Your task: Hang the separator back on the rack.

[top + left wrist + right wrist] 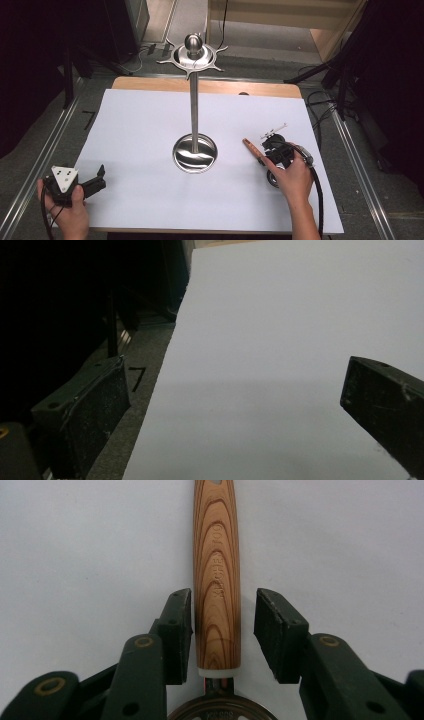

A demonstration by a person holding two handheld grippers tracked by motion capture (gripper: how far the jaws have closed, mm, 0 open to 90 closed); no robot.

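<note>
Two claws are at work over the white-covered table (150, 125): the right claw (223, 630) straddles the wooden handle (217, 575) of a slotted utensil lying flat right of the steel stand (194, 100), its jaws narrowed, left pad about touching and right pad just clear (no firm grip yet). The left claw (235, 410) rests wide open and empty at the table's near left corner.

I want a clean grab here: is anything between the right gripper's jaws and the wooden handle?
Nothing visible. The right gripper straddles the wooden handle on the white table; a narrow bare gap shows on each side, and the pads are not yet pressing.
</note>
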